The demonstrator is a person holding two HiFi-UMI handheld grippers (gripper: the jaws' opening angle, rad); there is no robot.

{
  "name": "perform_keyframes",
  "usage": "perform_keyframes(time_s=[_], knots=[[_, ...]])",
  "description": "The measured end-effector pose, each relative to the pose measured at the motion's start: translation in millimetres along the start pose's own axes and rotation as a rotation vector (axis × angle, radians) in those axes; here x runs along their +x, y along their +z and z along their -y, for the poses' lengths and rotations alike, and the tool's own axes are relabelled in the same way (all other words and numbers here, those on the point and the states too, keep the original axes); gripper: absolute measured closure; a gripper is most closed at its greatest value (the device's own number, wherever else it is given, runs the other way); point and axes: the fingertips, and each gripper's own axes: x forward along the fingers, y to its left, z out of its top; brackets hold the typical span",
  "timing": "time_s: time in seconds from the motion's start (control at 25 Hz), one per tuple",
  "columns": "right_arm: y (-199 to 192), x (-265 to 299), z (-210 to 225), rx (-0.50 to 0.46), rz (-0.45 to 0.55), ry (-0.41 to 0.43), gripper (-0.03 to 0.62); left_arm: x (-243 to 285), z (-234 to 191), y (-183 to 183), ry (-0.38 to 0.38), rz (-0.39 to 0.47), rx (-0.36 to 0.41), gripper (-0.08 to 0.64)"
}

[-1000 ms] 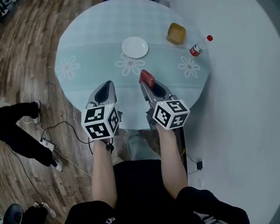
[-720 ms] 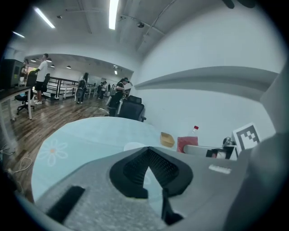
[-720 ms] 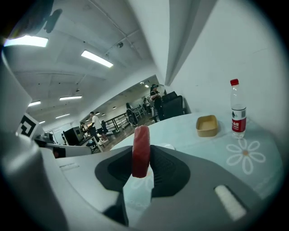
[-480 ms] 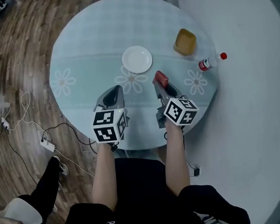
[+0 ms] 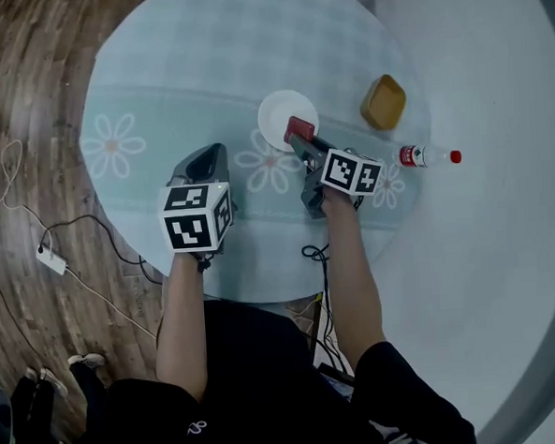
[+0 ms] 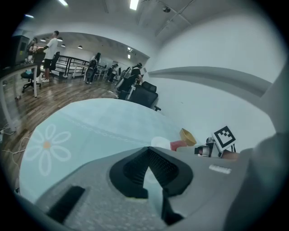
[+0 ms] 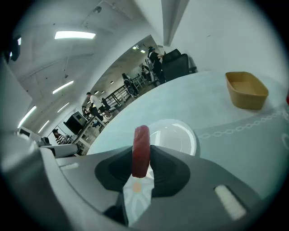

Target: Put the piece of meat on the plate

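Two grippers over round table [image 5: 175,72] with flower-print cloth. Right gripper [image 5: 303,142] [image 7: 141,159]: partly closed, pads clamping red piece of meat [image 5: 297,128] [image 7: 140,149], slab on edge between them. Meat position: at near rim of white plate [image 5: 276,113] [image 7: 178,135], not yet resting on it. Left gripper [image 5: 208,157] [image 6: 148,153]: tips together, nothing held, over cloth left of plate. Tan bowl [image 5: 384,102] and red-capped bottle [image 5: 425,156] to the right of plate.

The red slab of meat [image 7: 140,151] has its lower end hidden between the right gripper's [image 5: 298,140] jaws and covers part of the round white plate [image 5: 276,113]. The label on the small clear bottle [image 5: 423,155] is too small to read.
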Motion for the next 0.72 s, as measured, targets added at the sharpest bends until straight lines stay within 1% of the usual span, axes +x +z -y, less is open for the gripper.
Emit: perform_keyframes(time_s=[0.12,0.24,0.36,0.44,0.48,0.6,0.64,0.72], knots=[[10,20,3,0.003,-0.042,0.021,0.489,0,-18,1,0.001,-0.012,-0.014,0.565],[9,36,3,0.028,-0.077,0.041,0.488,-6,-41,1,0.028,-0.025,-0.035,0.565],[11,44,6,0.083,-0.07,0.068,0.487,-10,-59,7,0.055,-0.013,-0.058,0.565],[14,46,7,0.105,-0.054,0.075,0.485,-13,-64,10,0.065,-0.006,-0.075,0.565],[16,44,9,0.099,-0.051,0.069,0.474,-15,-61,10,0.065,-0.003,-0.078,0.565],[14,35,16,0.071,-0.058,0.06,0.337,-17,-43,5,0.061,0.002,-0.078,0.565],[13,30,17,0.062,-0.059,0.059,0.313,-18,-37,2,0.059,0.003,-0.077,0.565],[12,21,14,0.018,-0.055,0.042,0.304,-26,-27,-2,0.058,0.008,-0.072,0.565]])
